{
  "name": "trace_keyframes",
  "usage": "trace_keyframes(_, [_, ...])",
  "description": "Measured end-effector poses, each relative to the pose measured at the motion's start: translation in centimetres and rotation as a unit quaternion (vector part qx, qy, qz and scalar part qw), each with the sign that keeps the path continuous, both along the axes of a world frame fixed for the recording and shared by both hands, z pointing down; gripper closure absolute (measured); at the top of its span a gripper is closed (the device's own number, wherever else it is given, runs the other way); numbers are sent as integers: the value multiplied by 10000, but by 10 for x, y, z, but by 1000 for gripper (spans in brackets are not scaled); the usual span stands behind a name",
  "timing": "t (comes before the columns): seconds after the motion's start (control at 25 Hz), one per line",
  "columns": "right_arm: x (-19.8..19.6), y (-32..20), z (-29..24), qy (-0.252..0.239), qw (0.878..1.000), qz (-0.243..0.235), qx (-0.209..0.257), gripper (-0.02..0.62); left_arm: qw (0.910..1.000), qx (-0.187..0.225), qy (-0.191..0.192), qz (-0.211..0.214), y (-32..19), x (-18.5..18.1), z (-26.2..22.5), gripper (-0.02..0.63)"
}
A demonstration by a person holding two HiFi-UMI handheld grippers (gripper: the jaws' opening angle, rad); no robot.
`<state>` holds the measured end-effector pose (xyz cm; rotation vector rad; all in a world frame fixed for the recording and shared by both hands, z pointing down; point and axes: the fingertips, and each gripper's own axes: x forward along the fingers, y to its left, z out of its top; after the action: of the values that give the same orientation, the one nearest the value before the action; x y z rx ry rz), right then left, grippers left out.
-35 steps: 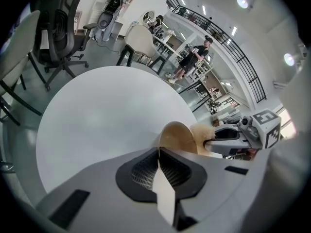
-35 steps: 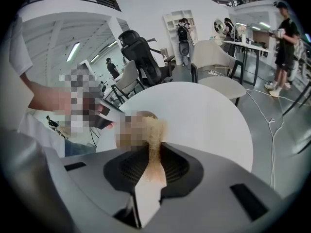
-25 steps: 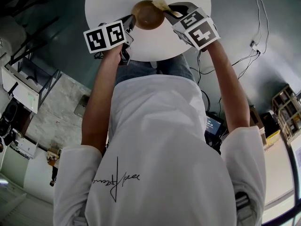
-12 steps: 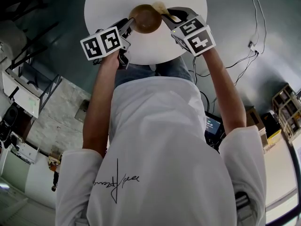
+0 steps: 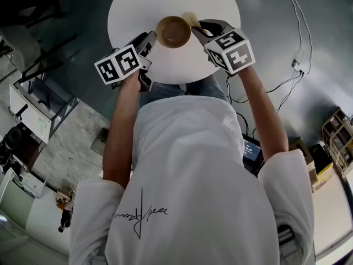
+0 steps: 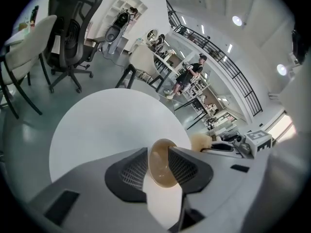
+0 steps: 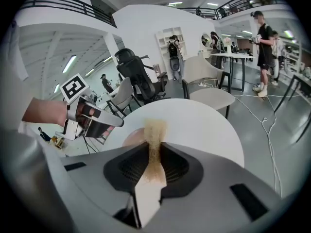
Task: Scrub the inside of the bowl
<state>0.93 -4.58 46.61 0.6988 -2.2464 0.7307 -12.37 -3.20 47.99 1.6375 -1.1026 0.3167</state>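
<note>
The wooden bowl [image 5: 172, 31] sat upright on the round white desk [image 5: 138, 4], near the top centre of the head view, between the two grippers. The left gripper [image 6: 158, 152] was opening. In its own view the bowl's rim stood between the jaws, but the pads no longer seemed to press on it, so I judged the bowl released and resting on the desk alone. The right gripper [image 7: 154, 147] was clenched on a tan, fibrous scrubber [image 7: 153, 130], whose free end poked out ahead of the jaws. In the head view that end lay just beside the bowl's upper right rim; I could not tell whether it touched.

The main risk was the unheld bowl. If the scrubber pressed into it now, the light bowl would probably slide or tip on the smooth desk rather than be scrubbed. The left jaws also straddled the rim, so a careless sideways pull could drag the bowl over. The scrubber was pinched only by its near end and might fold or slip under load.
</note>
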Motion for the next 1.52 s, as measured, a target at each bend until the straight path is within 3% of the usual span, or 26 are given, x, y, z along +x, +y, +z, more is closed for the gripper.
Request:
trace_keyframes(0.36, [2,14,-39,-344,9993,22,170,509,9979,568,169,-247,15,12,-47,487])
trace_keyframes(0.68, [4,30,-91,-643,9955,-127,678,509,9947,905,363,-313,35,35,-85,548])
trace_keyframes(0.84, [19,34,-117,-872,9924,-162,854,509,9931,1115,248,-256,41,57,-102,577])
trace_keyframes(1.08, [26,36,-141,-1147,9883,45,1000,512,9865,1622,-87,-195,33,59,-131,598])
trace_keyframes(1.52, [22,54,-177,-1522,9791,-416,1286,514,9730,2263,-439,-85,42,59,-176,600])
